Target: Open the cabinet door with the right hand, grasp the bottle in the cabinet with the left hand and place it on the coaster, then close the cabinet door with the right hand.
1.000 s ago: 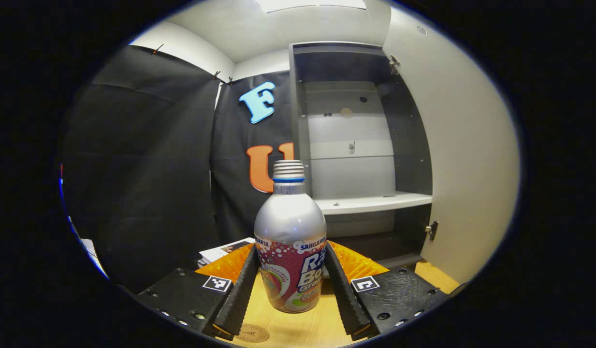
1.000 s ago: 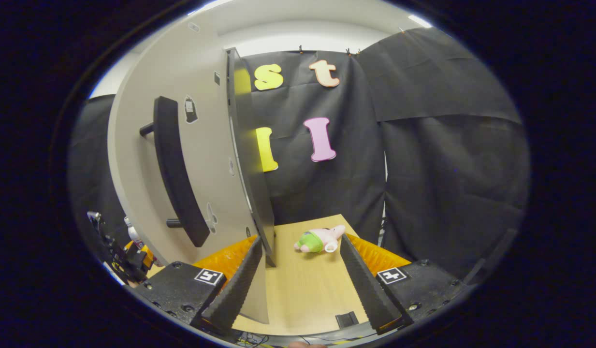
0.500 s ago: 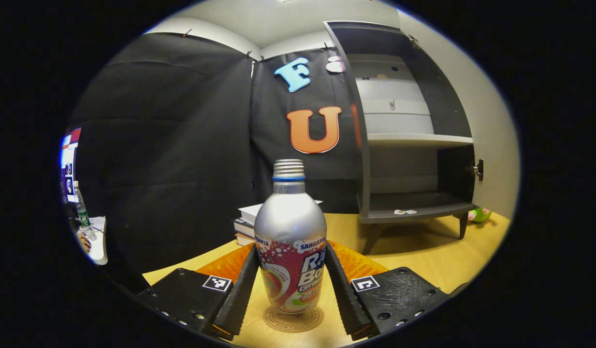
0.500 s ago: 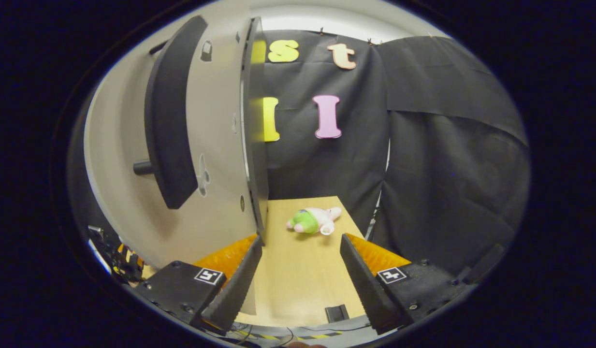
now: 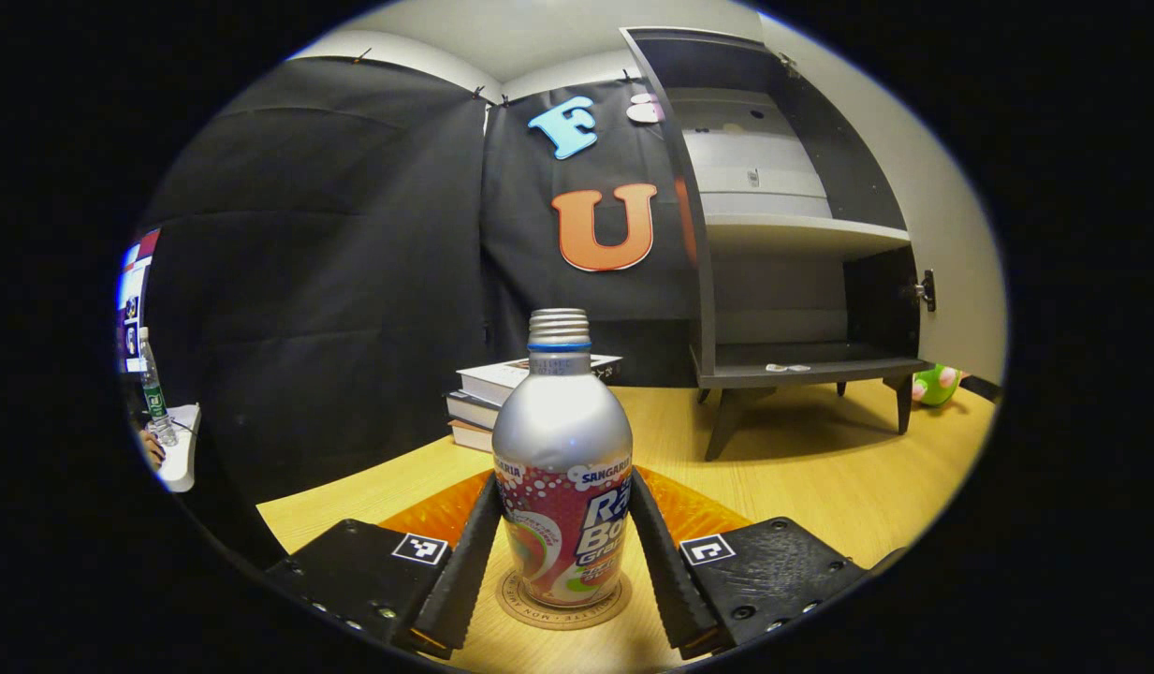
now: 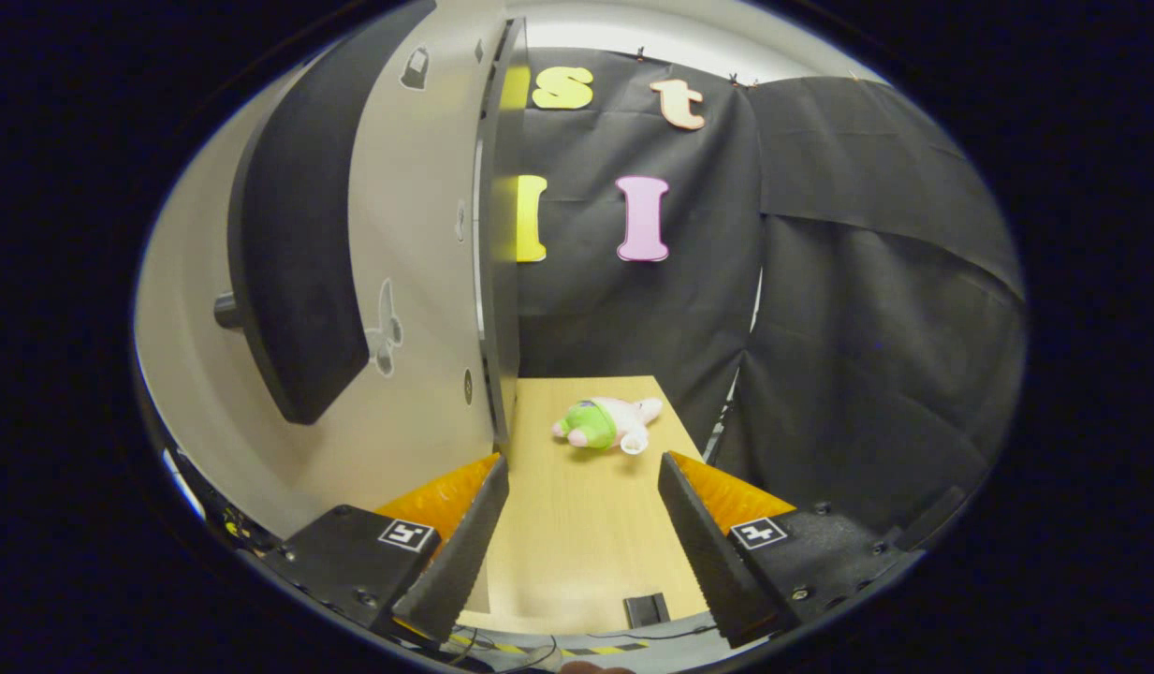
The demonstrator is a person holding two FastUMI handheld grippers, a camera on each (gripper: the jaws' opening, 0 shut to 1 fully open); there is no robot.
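A silver bottle [image 5: 562,459] with a red patterned label stands upright on a round brown coaster [image 5: 562,602] on the wooden table. My left gripper [image 5: 562,548] is shut on the bottle's lower body, both fingers pressed against its sides. Behind it to the right stands the grey cabinet [image 5: 792,243], its shelves bare and its door swung out to the right. In the right gripper view the open cabinet door [image 6: 417,281] with its dark bar handle [image 6: 296,281] fills the left side. My right gripper [image 6: 581,524] is open just beside the door's lower edge, with nothing between its fingers.
A stack of books [image 5: 502,402] lies on the table behind the bottle, left of the cabinet. A pink and green plush toy [image 6: 605,423] lies on the table beyond the door's edge. A small dark block [image 6: 647,610] sits near the table's front edge.
The left gripper has come down with the bottle until its base rests on the coaster. The right gripper has shifted closer to the door, whose handle looms larger.
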